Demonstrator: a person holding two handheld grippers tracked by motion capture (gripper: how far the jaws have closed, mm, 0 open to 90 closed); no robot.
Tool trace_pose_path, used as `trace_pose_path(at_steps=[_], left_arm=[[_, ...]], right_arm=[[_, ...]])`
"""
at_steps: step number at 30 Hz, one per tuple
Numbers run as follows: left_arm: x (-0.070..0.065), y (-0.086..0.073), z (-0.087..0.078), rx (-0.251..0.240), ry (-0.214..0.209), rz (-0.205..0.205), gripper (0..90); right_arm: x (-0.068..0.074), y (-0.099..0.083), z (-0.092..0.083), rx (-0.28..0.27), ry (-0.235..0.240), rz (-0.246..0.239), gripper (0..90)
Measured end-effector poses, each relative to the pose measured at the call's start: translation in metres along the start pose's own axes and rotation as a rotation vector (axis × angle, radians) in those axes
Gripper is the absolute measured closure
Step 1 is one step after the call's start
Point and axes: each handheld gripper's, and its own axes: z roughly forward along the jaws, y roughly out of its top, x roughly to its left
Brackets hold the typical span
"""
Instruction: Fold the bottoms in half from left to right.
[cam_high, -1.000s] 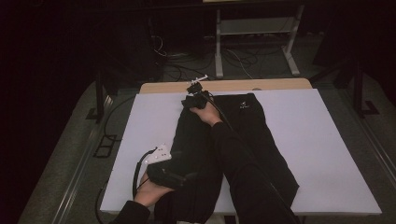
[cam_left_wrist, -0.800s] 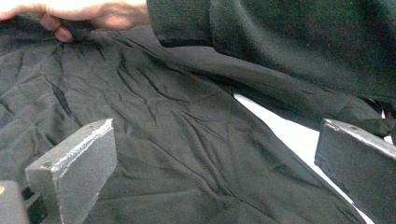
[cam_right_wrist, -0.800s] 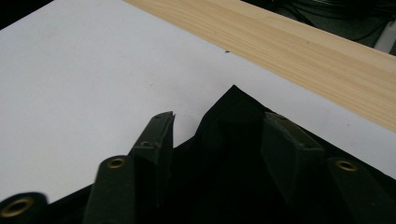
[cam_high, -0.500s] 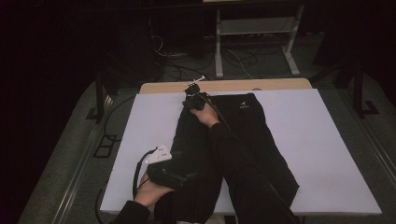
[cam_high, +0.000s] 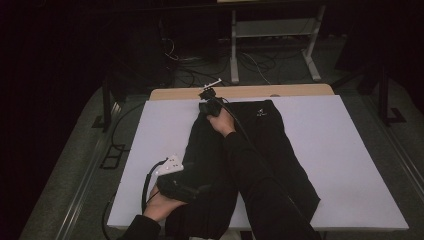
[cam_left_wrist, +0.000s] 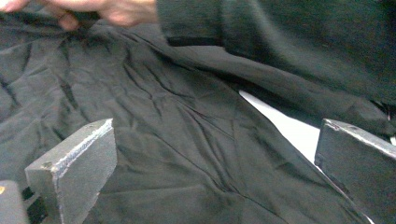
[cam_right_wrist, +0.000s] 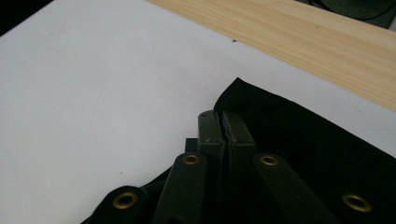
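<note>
A black garment lies lengthwise on the white board. At its far end my right gripper rests at the garment's left corner. In the right gripper view its jaws have just been closing and now stand pressed together on the edge of the black fabric. Near the front left, my left gripper lies low over the garment. In the left gripper view its jaws stand wide apart above the wrinkled cloth, gripping nothing. The person's right sleeve crosses the garment.
The board lies on a wooden table whose far edge shows as a light strip. Bare white board spreads on both sides of the garment. Cables and a white frame stand on the dark floor beyond.
</note>
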Motion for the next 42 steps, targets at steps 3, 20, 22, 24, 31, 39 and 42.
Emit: trace_pose_path(at_steps=[3,20,22,24,31,39,42], left_arm=[[0.001,0.002,-0.002,-0.003,0.019,-0.019,0.0],[0.006,0.003,-0.025,0.057,0.107,-0.046,0.0],[0.007,0.002,-0.027,0.054,0.113,-0.062,0.0],[0.008,0.000,-0.030,0.057,0.121,-0.072,0.0],[0.008,-0.006,-0.037,0.080,0.124,-0.089,0.0],[0.009,-0.013,-0.048,0.101,0.129,-0.110,0.0],[0.008,-0.016,-0.052,0.118,0.133,-0.113,0.0]], right_arm=[[0.001,0.002,-0.007,-0.010,0.005,0.008,86.0],[0.011,-0.009,-0.021,-0.061,-0.018,-0.046,86.1],[0.011,-0.009,-0.023,-0.069,-0.023,-0.050,86.1],[0.010,-0.010,-0.025,-0.076,-0.017,-0.040,86.1],[0.010,-0.013,-0.028,-0.090,-0.020,-0.037,86.1],[0.008,-0.018,-0.031,-0.116,-0.014,-0.019,86.1],[0.006,-0.019,-0.034,-0.123,-0.017,-0.012,86.1]])
